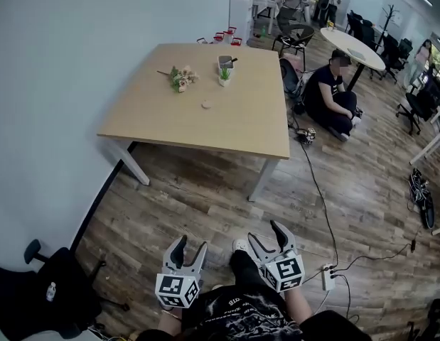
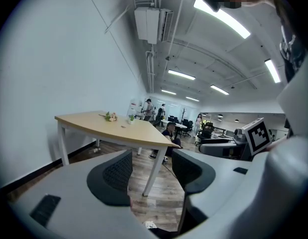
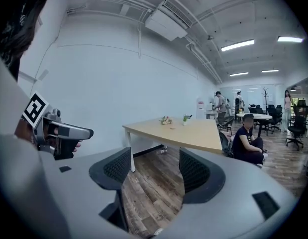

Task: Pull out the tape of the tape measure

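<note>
The tape measure (image 1: 206,104) shows only as 1 small, pale, round disc on the smooth light-wood table (image 1: 241,130), near a flower bunch (image 1: 181,78). Well apart from it, over the plank floor (image 1: 205,197), the left gripper (image 1: 190,244) and right gripper (image 1: 264,231) hang with jaws spread, holding nothing.

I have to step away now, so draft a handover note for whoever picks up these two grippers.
Left gripper: jaws apart, nothing between them, held low over the floor.
Right gripper: jaws apart, nothing between them, beside the left one.
Things: the table stands ahead, apart from both grippers. On it lie flowers, a potted plant and a small round thing, possibly the tape measure; it is too small to tell.
Done: nothing gripped, no tape pulled out.
Left: walk to the table, confirm the tape measure, hold its case with one gripper and draw the tape with the other.
</note>
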